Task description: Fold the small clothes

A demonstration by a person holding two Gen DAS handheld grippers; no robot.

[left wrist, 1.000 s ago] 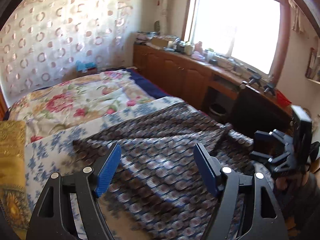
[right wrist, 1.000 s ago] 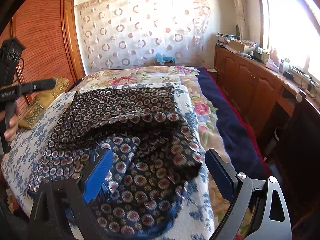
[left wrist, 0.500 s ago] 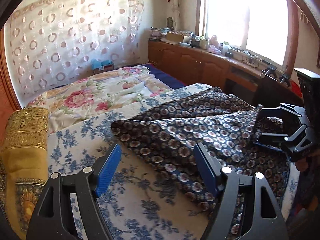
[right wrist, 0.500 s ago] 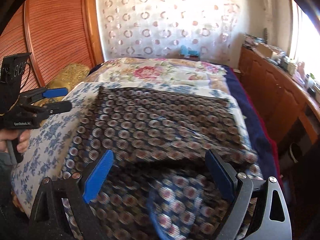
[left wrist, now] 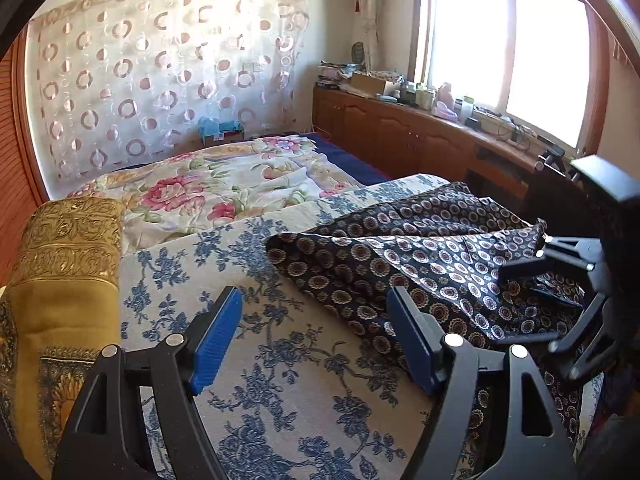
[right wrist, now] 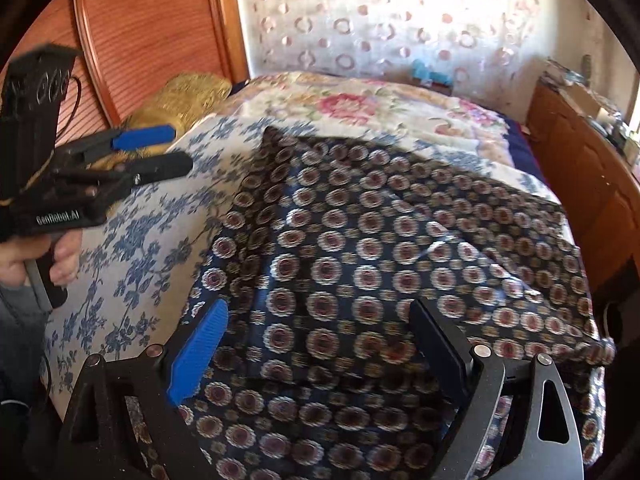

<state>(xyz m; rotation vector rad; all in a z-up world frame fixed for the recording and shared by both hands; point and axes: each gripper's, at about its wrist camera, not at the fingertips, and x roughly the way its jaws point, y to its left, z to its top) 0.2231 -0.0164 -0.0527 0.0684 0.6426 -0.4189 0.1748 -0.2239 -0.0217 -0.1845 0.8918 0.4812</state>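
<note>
Up close, my left gripper (left wrist: 314, 330) stands spread wide with nothing between its ribbed blue pads, hovering over the blue-flowered white sheet (left wrist: 280, 380). My right gripper (right wrist: 316, 344) is likewise parted and empty, poised above the dark medallion-print garment (right wrist: 380, 240), which fills its view from six o'clock up to the centre. Only the right view shows my left hand (right wrist: 36, 256) wrapped round the other tool's grip at nine o'clock, against a reddish slatted wooden panel (right wrist: 152, 28). Only the left view shows the garment's pointed corner (left wrist: 280, 246) lying at one o'clock from my left pads, its cloth thin, creased and rumpled. Farther off lie a gold brocade cushion (left wrist: 68, 240) at nine o'clock, a rose-print quilt (left wrist: 208, 188), a ring-patterned sheer curtain (left wrist: 160, 72), and wooden cabinets (left wrist: 400, 136) under a bright window (left wrist: 508, 48) at one o'clock.
</note>
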